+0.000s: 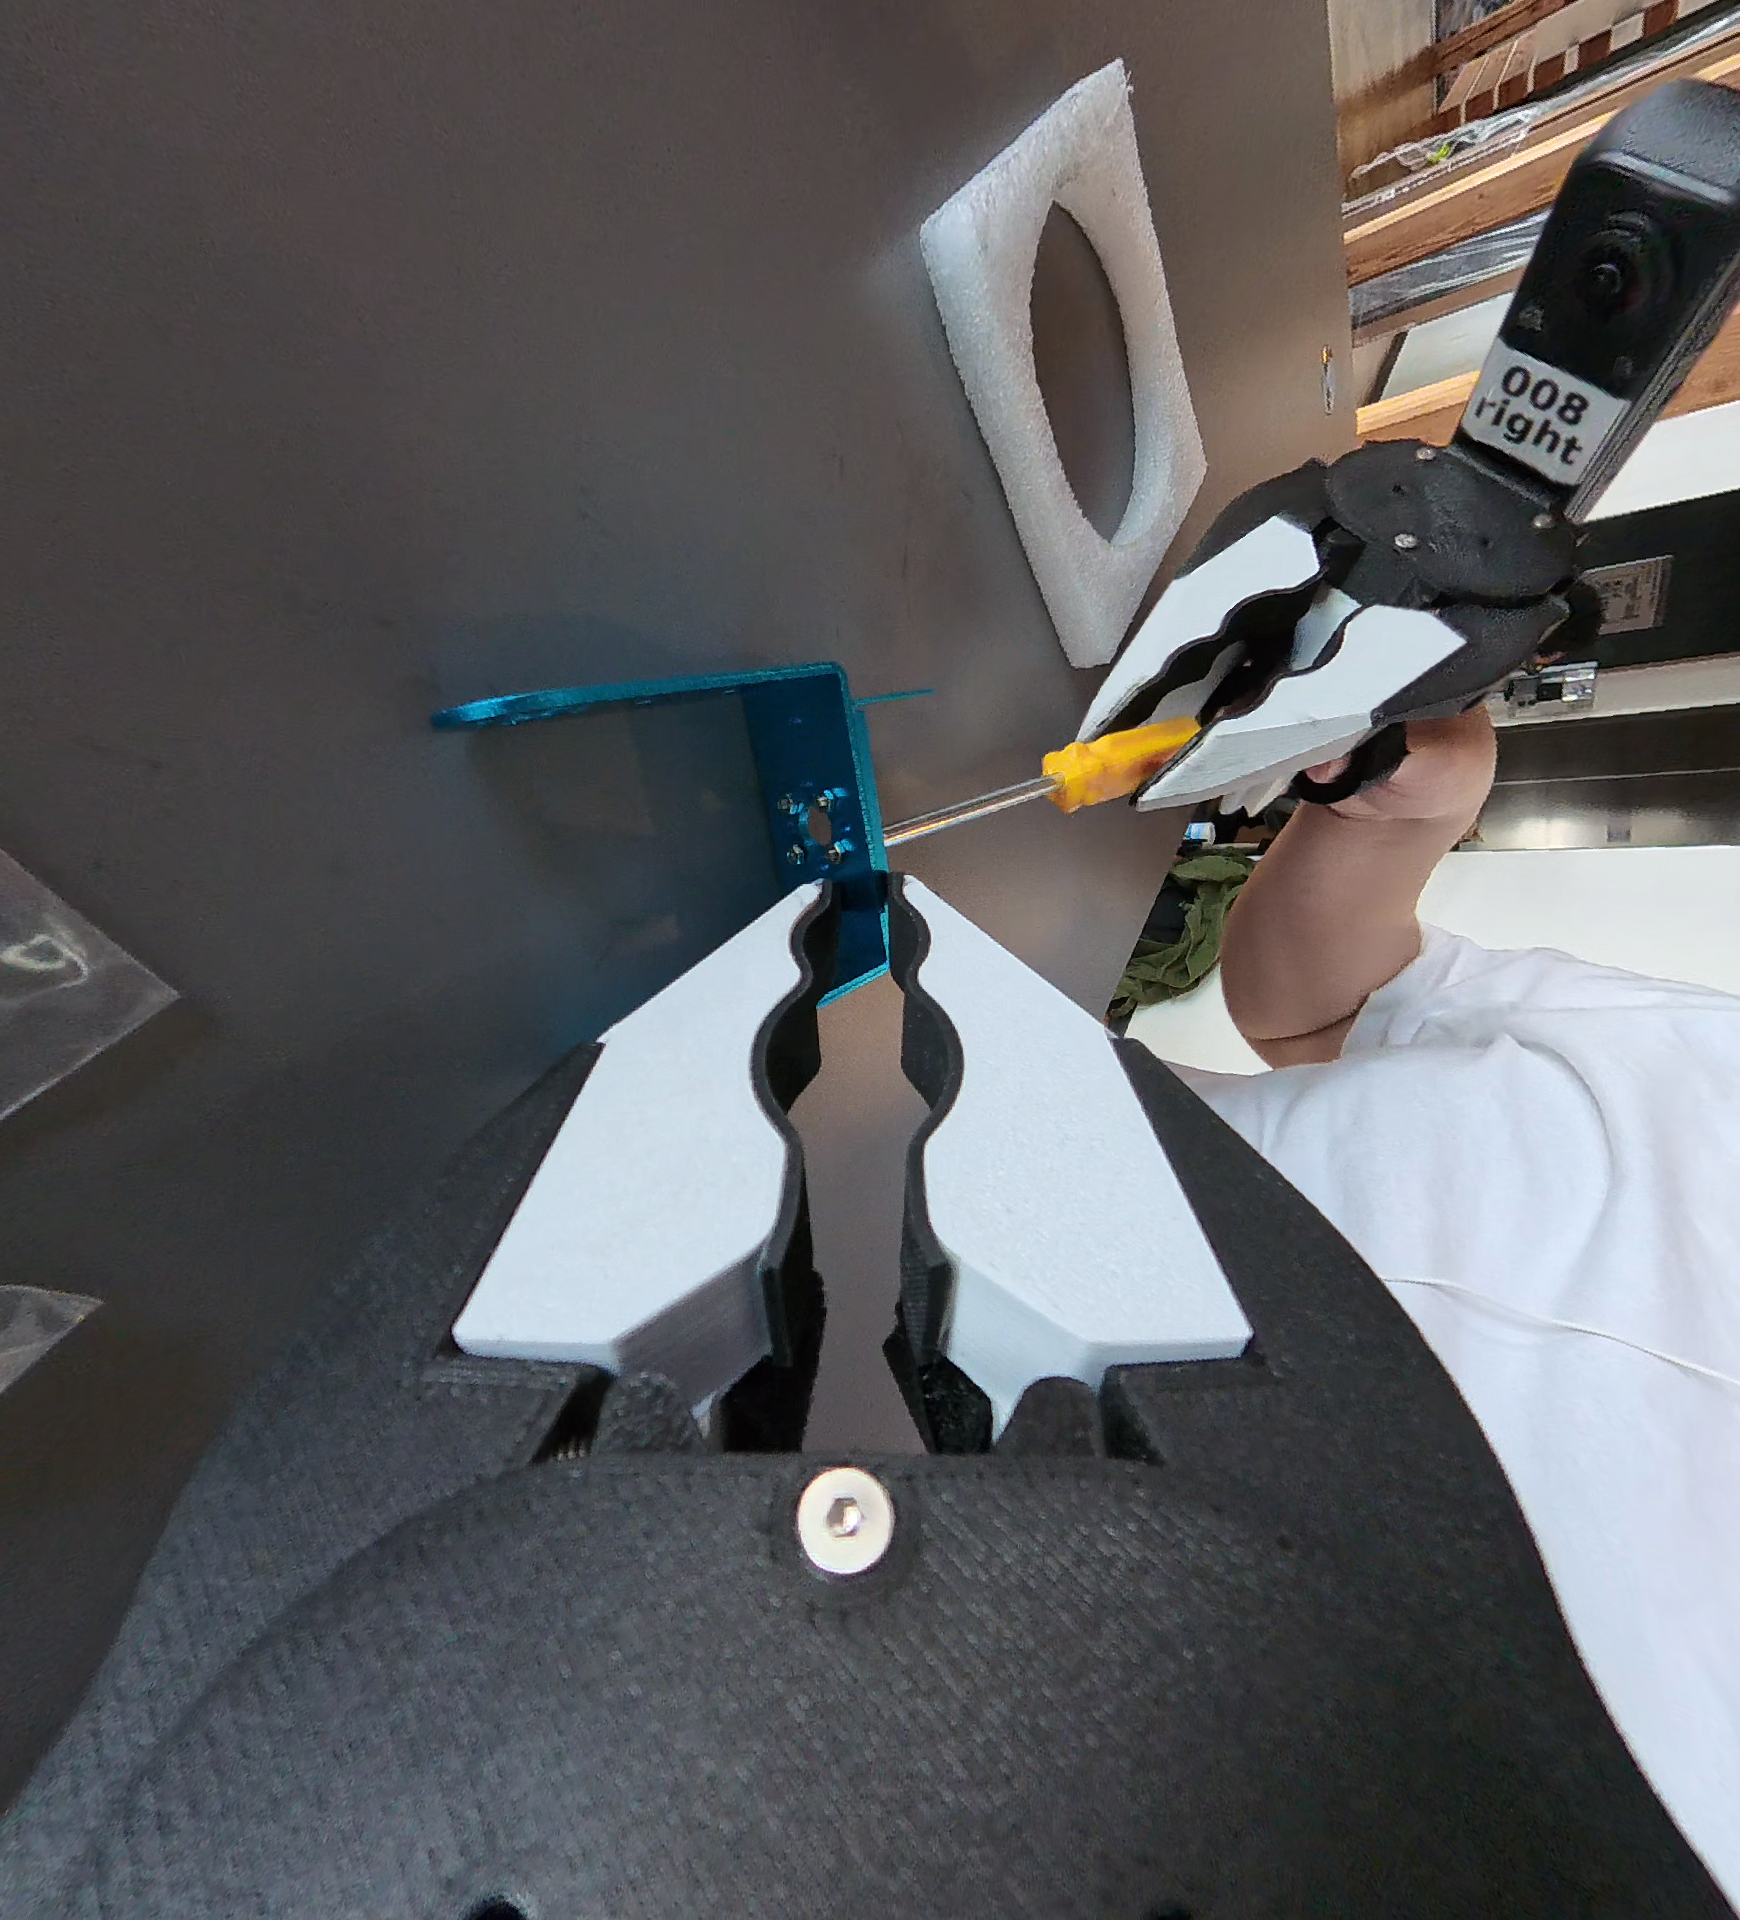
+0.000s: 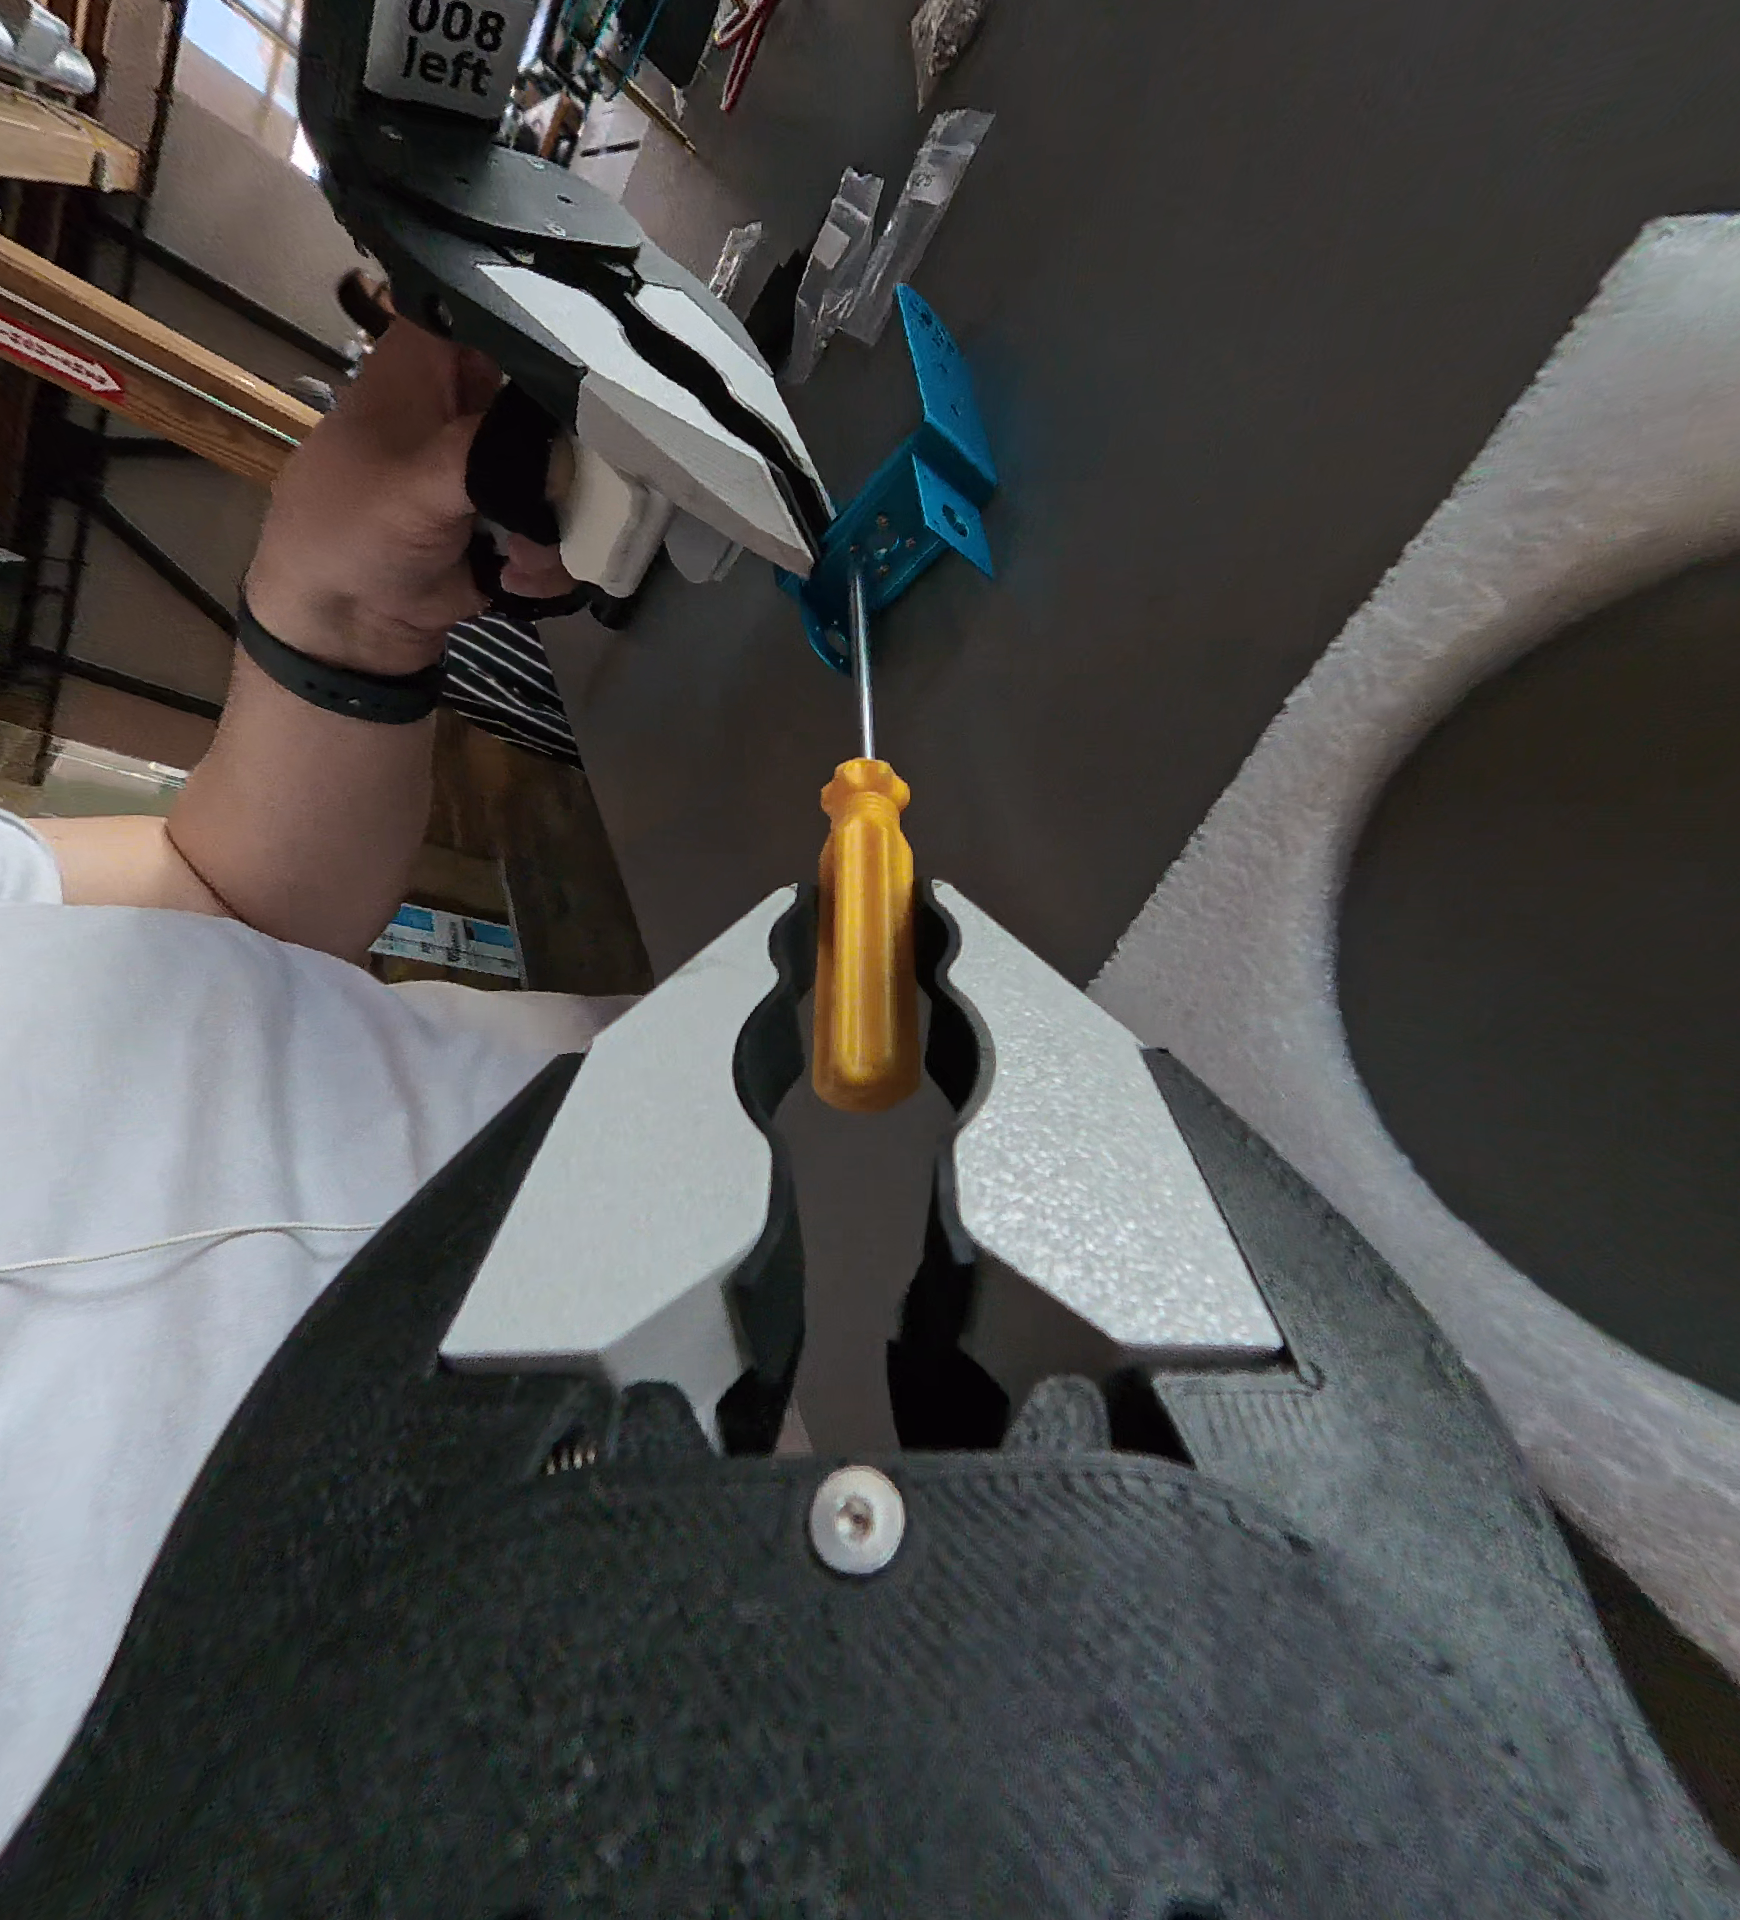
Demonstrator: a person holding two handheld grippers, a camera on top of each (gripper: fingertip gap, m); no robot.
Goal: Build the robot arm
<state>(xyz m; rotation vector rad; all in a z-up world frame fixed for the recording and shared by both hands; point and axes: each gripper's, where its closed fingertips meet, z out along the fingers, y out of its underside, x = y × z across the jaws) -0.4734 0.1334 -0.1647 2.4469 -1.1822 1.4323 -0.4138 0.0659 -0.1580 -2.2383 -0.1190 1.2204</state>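
A blue metal bracket (image 1: pixel 804 769) with a ring of small screws around a hole stands on the dark table (image 1: pixel 430 416). My left gripper (image 1: pixel 858 885) is shut on the bracket's lower edge. My right gripper (image 2: pixel 864 896) is shut on the orange handle of a screwdriver (image 2: pixel 864 935). The steel shaft (image 2: pixel 861 665) runs forward and its tip meets the bracket (image 2: pixel 907 520) at its perforated face. In the left wrist view the right gripper (image 1: pixel 1146 769) comes in from the right with the screwdriver (image 1: pixel 1115 774). In the right wrist view the left gripper (image 2: pixel 809 540) grips the bracket's end.
A white foam frame (image 1: pixel 1053 343) with an oval cut-out lies on the table behind the bracket; it also fills the right of the right wrist view (image 2: pixel 1365 727). Clear plastic bags (image 1: pixel 4 966) lie at the left. A person's white shirt (image 1: pixel 1468 1247) and wooden shelving (image 1: pixel 1572 125) stand beyond the table edge. The left gripper's tips are roughly 10 cm from the right gripper's.
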